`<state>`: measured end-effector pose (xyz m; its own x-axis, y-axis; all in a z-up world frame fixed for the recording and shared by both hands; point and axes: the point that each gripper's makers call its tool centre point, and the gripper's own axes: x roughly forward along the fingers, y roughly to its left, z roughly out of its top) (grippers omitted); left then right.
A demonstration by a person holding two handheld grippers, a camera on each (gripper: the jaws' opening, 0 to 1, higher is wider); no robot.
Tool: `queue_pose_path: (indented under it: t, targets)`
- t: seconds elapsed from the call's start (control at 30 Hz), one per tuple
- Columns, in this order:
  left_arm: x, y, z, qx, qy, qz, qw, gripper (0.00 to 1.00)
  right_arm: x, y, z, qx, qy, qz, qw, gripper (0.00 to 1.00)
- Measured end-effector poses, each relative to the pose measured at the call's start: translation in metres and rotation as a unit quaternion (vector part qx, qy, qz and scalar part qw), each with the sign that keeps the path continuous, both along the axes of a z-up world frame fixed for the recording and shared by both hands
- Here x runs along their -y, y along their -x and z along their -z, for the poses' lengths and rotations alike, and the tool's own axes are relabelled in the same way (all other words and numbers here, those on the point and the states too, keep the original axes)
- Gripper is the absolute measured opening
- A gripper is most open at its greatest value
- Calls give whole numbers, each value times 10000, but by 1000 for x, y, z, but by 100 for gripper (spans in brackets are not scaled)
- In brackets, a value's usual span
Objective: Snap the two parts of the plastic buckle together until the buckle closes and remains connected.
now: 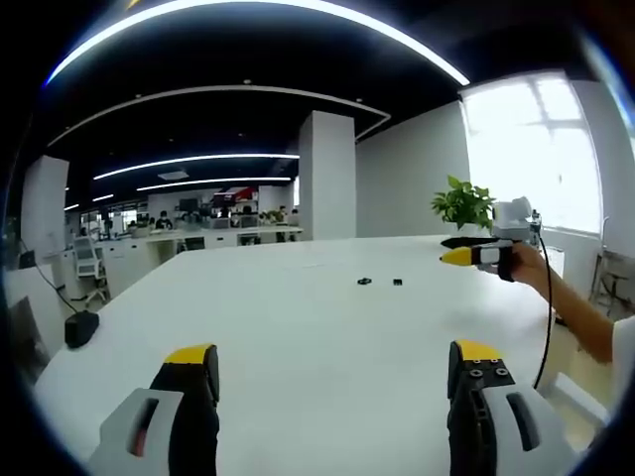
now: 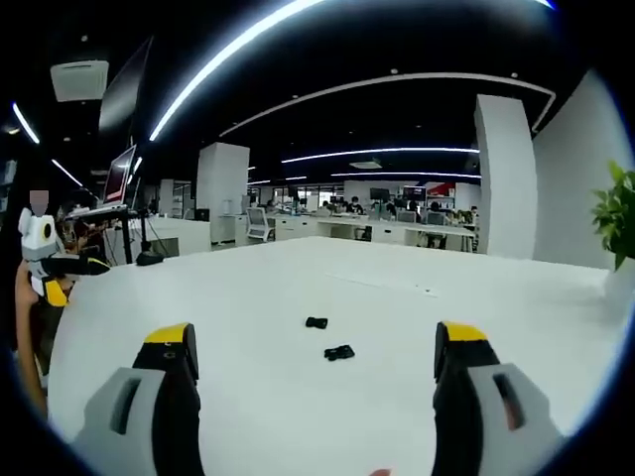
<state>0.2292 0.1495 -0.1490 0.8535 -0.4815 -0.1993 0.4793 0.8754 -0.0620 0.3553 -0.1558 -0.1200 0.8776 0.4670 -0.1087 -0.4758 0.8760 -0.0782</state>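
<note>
Your left gripper hung above the near part of the white table with its jaws spread wide and nothing between them. Ahead of those jaws and a little toward the right one, well apart from them, lay the two black buckle parts: one buckle piece and, just beside it to the right, the other buckle piece, separate, not joined. Further right in the left gripper view, your right gripper was held up off the table in a hand, its yellow tip pointing left. Behind it stood a potted plant at the far table edge.

Your right gripper's own jaws in the right gripper view were likewise spread wide and empty. The buckle pieces lay between and beyond them on the table, one farther off, one nearer, apart from each other. At the far left, your left gripper was raised above the table edge.
</note>
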Motion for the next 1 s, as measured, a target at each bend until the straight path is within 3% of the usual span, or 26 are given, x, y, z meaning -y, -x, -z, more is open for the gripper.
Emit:
queue_pose_path:
  t: [0.27, 0.53, 0.7, 0.87, 1.0]
  targets:
    - [0, 0, 2, -16, -4, 9, 10000, 98, 11, -26, 1, 43, 155, -46, 9999, 100]
    - [2, 0, 4, -32, -13, 25, 10000, 98, 9, -32, 11, 63, 269, -271, 9993, 99]
    - [3, 0, 4, -32, -28, 36, 10000, 98, 7, -37, 20, 23, 458, -499, 9977, 89]
    - [2, 1, 5, -44, -32, 24, 10000, 98, 6, -44, 24, -9, 485, -771, 9958, 87]
    - [1, 1, 6, -41, -23, 17, 10000, 98, 4, -49, 35, -135, 771, -910, 9928, 83]
